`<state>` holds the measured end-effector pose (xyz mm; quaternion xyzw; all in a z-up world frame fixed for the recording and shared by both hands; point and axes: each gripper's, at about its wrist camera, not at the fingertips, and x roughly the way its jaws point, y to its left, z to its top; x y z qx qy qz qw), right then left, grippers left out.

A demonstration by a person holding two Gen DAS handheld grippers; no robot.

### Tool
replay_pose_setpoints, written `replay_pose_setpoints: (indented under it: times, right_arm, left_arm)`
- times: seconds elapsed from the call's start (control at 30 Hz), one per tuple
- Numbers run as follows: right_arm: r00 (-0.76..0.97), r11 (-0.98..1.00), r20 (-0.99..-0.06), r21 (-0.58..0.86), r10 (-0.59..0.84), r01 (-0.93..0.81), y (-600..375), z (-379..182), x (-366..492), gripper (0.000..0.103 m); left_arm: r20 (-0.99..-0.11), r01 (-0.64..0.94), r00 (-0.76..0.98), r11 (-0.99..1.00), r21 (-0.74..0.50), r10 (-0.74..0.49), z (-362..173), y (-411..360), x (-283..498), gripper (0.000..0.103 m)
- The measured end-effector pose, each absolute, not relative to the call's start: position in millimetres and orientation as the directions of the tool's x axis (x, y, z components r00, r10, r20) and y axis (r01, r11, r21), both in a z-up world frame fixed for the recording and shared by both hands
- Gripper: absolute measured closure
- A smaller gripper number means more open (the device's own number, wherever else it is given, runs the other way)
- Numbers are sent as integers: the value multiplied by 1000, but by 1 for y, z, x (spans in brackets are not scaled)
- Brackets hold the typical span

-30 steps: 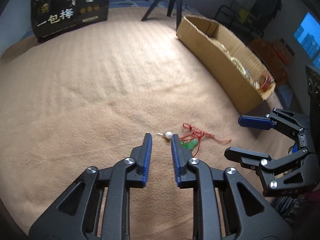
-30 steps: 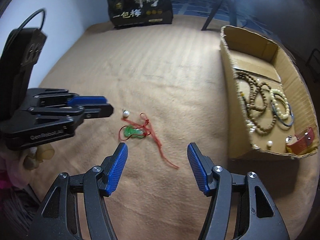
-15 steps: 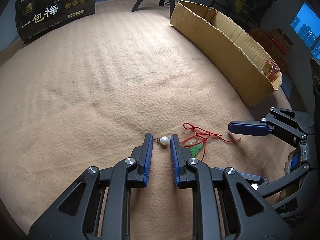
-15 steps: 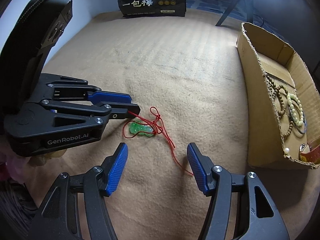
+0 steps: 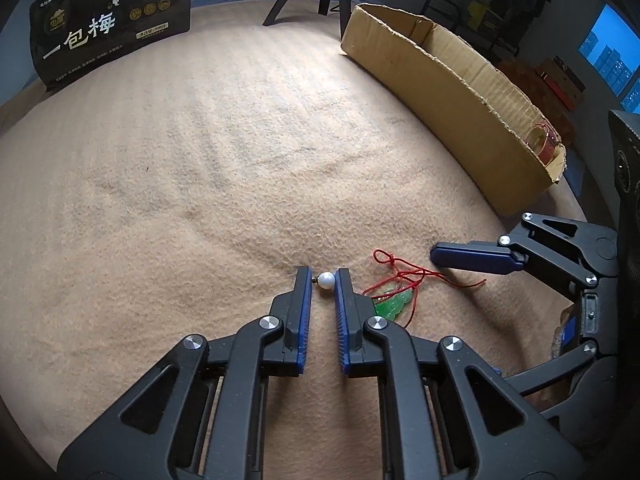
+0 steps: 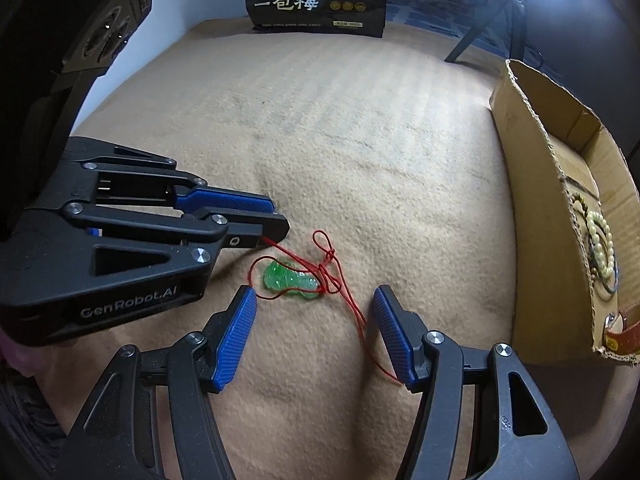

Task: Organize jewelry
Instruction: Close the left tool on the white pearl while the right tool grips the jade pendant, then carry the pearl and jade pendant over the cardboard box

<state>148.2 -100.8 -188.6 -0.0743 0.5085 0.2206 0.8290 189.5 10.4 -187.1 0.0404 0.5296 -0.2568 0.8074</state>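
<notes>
A: The blanket (image 5: 208,168) is looking like fuzzy, matt cloth.
B: The pearl earring (image 5: 326,280) is gleaming smooth; the green pendant (image 6: 290,280) is shining like glassy stone.
A: The cardboard box (image 5: 440,84) is showing rough, torn paper edges; the gripper pads (image 6: 236,332) are looking like ribbed plastic.

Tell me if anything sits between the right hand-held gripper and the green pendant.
Nothing visible does. The right hand-held gripper is open, and only bare blanket separates it from the green pendant; its red cord trails between the fingers.
</notes>
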Motion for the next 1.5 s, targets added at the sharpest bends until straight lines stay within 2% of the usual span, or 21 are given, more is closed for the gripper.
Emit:
replay_pose_setpoints:
  times: [0.2,0.27,0.37,0.43,0.57,1.5]
  right_arm:
    - [405,890,-873,69,273,-451,-93,-190,149,43]
    - [410,889,-872,61,269,-453,-91,-190,150,48]
    - [406,887,-873,62,271,-459,-89,-190,151,68]
    - [402,884,-872,70,279,-462,-89,-190,153,77]
    - [401,885,-871,77,283,-459,-90,-189,153,77]
    - [524,908,-788,101,323,-407,-124,-124,139,77]
  left_arm:
    - [-874,443,307,870,-219,-376,-187,15,190,93]
    - [-875,442,308,870,-217,-375,-187,15,190,93]
    - [-875,440,308,871,-218,-375,-186,15,190,93]
    - [-874,437,309,872,-220,-376,-185,16,190,93]
    - [-872,433,315,874,-220,-375,-183,19,190,96]
    - [-808,367,389,879,-304,-442,-136,38,191,96]
